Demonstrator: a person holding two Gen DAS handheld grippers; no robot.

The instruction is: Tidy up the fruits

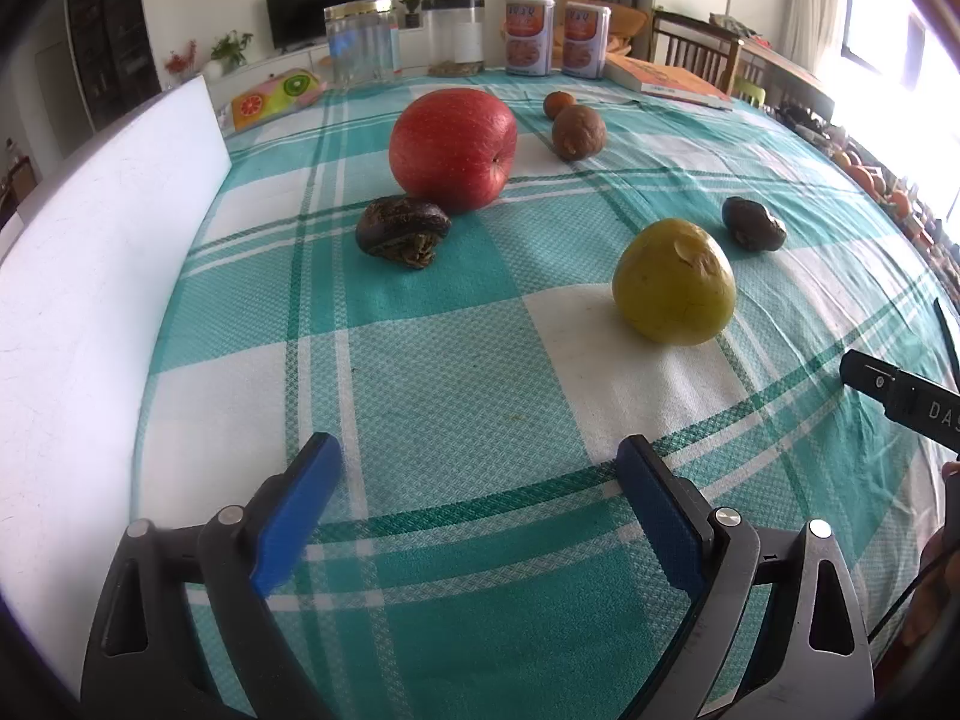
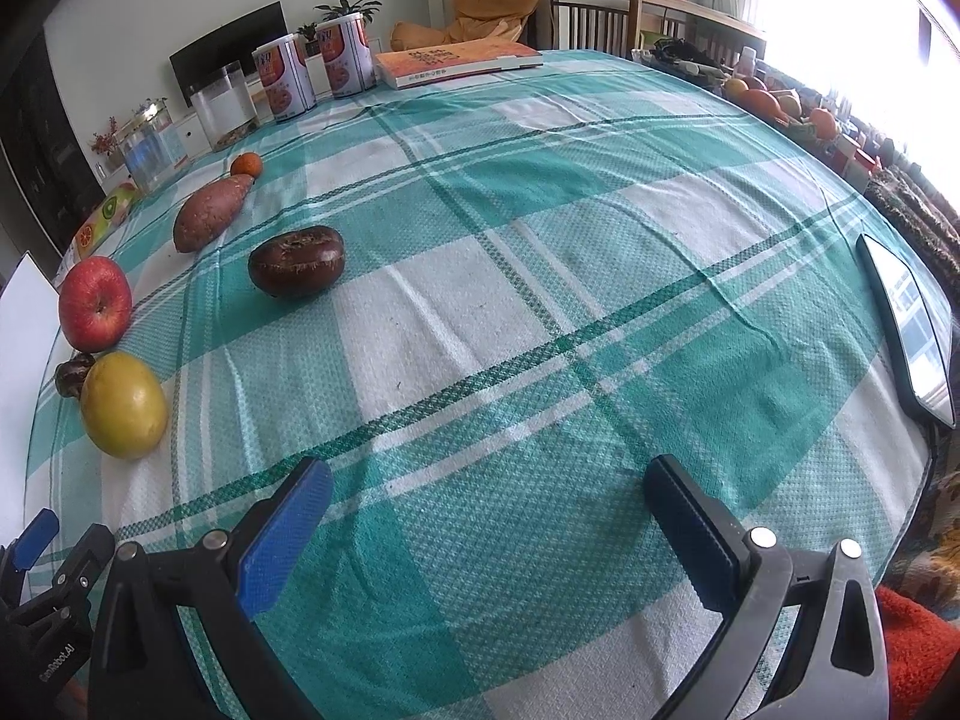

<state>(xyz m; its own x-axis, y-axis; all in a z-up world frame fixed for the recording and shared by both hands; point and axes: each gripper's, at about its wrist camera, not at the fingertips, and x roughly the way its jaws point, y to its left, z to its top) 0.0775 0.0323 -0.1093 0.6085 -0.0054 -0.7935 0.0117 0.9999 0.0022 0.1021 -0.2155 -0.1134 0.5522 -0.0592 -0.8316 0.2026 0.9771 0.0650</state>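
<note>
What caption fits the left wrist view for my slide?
Open left gripper hovers over the checked tablecloth, facing a red apple and yellow fruit.

Woven cloth on the table [image 1: 456, 372], matt with a waffle texture. The red apple [image 1: 453, 147] shines smooth; the yellow fruit [image 1: 675, 282] is waxy with a scuffed patch. Dark chestnut [image 2: 297, 261] glossy, rough-edged. Blue pads [image 1: 300, 513] look matt plastic.

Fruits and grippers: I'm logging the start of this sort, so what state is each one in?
Left gripper: open, empty.
Right gripper: open, empty.
Apple: loose on cloth, on its side.
Yellow fruit: loose on cloth, skin scarred.
Sweet potato: lying flat.
Orange: loose on cloth, beside the sweet potato's tip.
Dark fruit: lying alone.
Jar: lid on.
</note>
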